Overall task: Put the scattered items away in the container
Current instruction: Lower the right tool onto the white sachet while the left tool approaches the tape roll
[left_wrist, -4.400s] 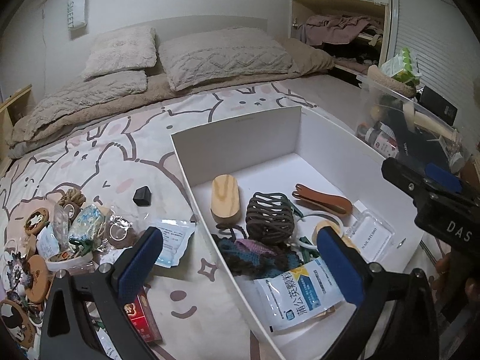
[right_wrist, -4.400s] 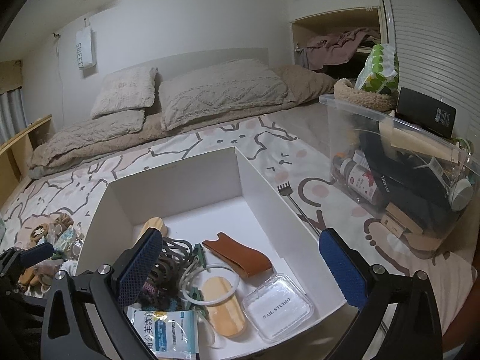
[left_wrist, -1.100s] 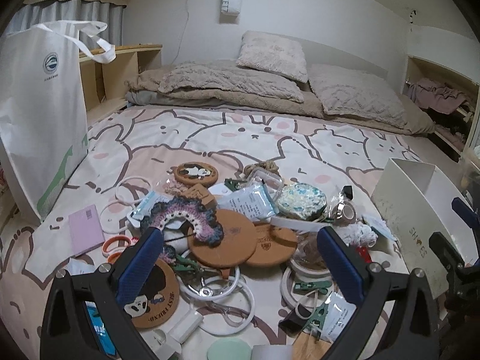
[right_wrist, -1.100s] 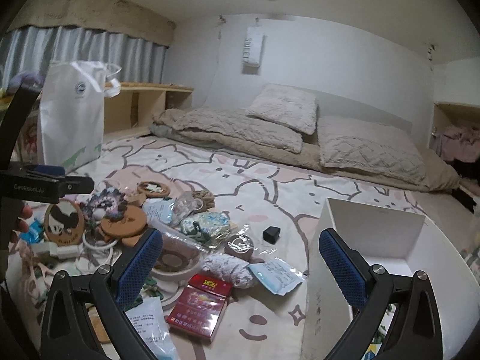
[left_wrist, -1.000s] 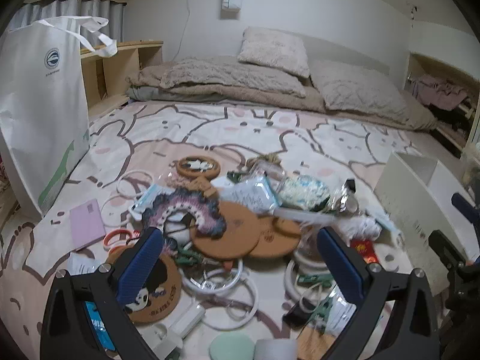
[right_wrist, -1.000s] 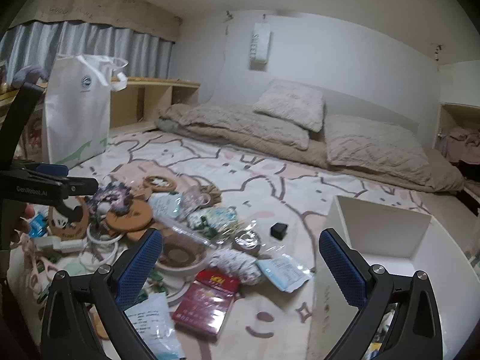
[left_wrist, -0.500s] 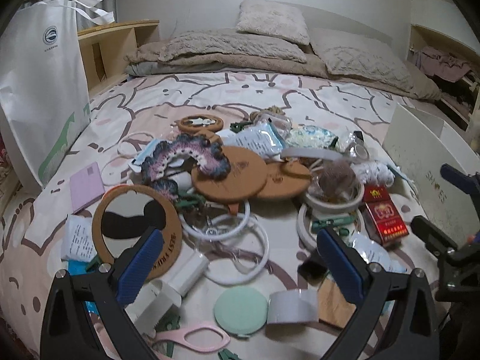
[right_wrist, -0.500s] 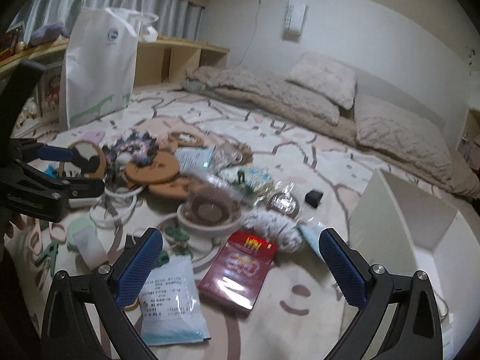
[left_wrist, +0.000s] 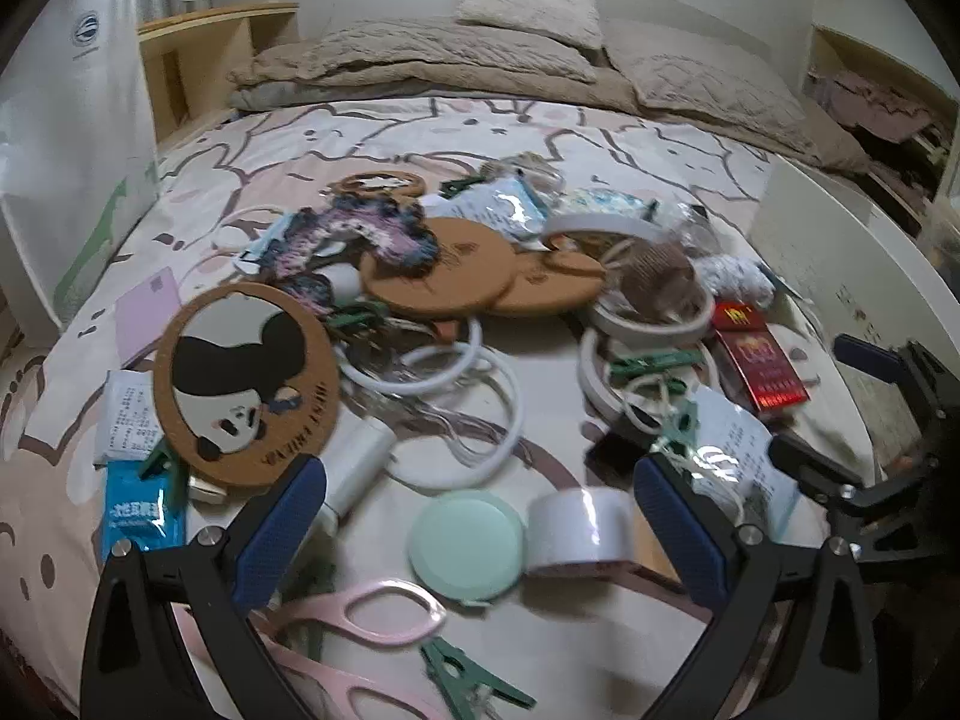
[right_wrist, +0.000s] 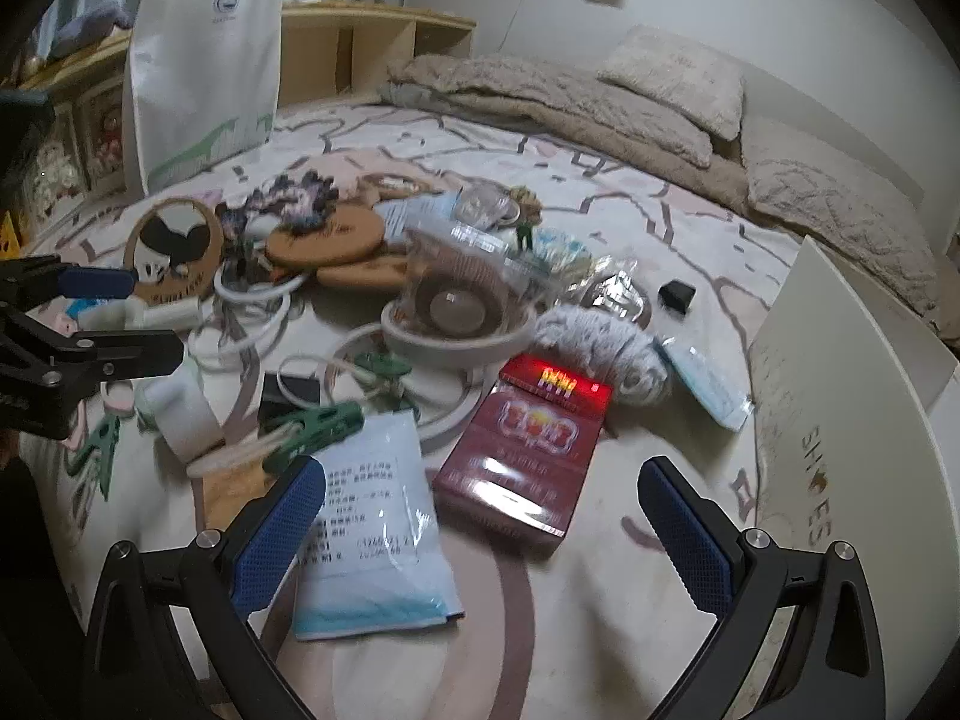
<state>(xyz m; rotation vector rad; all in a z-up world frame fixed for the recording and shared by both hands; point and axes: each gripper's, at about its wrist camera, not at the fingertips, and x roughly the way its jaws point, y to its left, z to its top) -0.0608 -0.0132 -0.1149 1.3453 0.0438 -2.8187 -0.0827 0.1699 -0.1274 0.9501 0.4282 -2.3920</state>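
A heap of small items lies scattered on the bed. My left gripper hangs open just above a mint round compact and a white tape roll, with pink scissors nearer. My right gripper is open too, low over a red cigarette box and a white sachet. The white box, marked SHOES, stands at the right, shown as the white box in the left wrist view. Neither gripper holds anything.
A panda cork coaster, brown cork discs, white rings, green clips and a crocheted piece crowd the sheet. A white paper bag stands far left beside wooden shelves. Pillows lie at the head.
Both grippers swung away from the white box to the heap, then dropped lower and closer. The left now hovers over the compact and tape, the right over the red box.
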